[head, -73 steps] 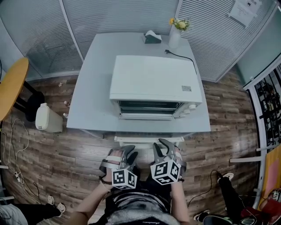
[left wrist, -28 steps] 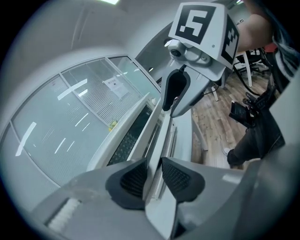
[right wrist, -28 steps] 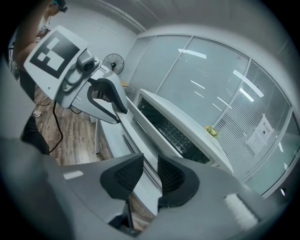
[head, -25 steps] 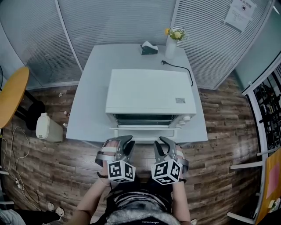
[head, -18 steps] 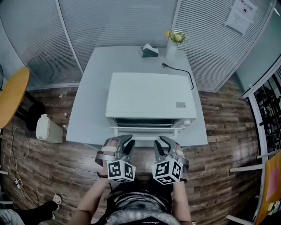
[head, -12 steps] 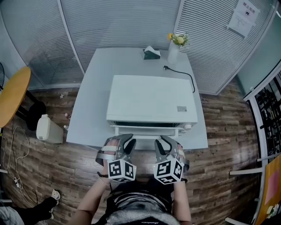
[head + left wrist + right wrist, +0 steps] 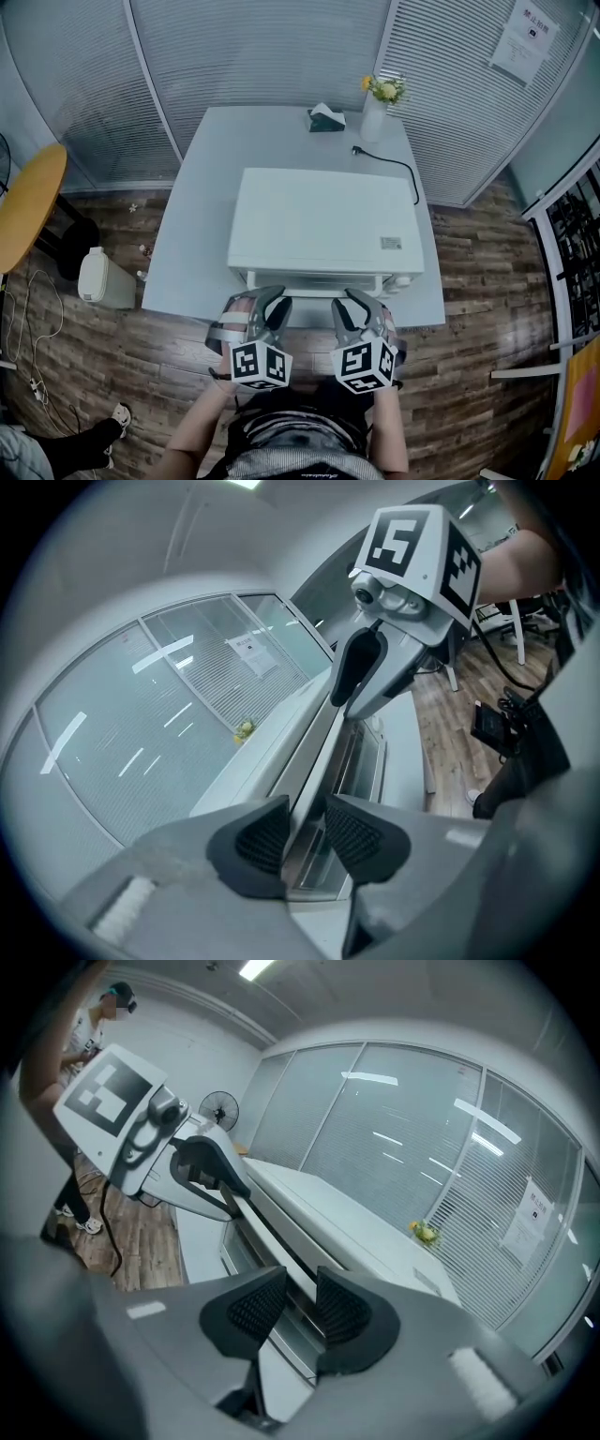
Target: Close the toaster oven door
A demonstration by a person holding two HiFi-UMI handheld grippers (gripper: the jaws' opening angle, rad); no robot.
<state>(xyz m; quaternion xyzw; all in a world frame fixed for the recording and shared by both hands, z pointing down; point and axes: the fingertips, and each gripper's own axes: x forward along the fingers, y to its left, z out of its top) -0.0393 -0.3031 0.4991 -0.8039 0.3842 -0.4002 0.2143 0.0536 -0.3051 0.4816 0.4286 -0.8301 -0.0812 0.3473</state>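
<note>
The white toaster oven (image 7: 323, 220) stands on a pale table (image 7: 192, 216), its door (image 7: 314, 281) tipped up almost against the front. My left gripper (image 7: 272, 302) and right gripper (image 7: 345, 300) sit side by side at the door's top edge. In the left gripper view the handle bar (image 7: 323, 752) runs between the left gripper's (image 7: 307, 832) pads, with a gap on one side. In the right gripper view the bar (image 7: 272, 1232) lies between the right gripper's (image 7: 298, 1307) pads, also loose. The right jaws have just been opening a little with the bar between them. Both grippers are open.
At the table's far end stand a vase of yellow flowers (image 7: 377, 94) and a dark tissue box (image 7: 326, 119); a black cord (image 7: 389, 164) runs behind the oven. A white bin (image 7: 101, 278) and a yellow round table (image 7: 28, 197) stand left. Glass walls with blinds ring the room.
The oven door has swung up from hanging open to nearly closed, hiding the dark opening. Both grippers rose and moved toward the oven with it.
</note>
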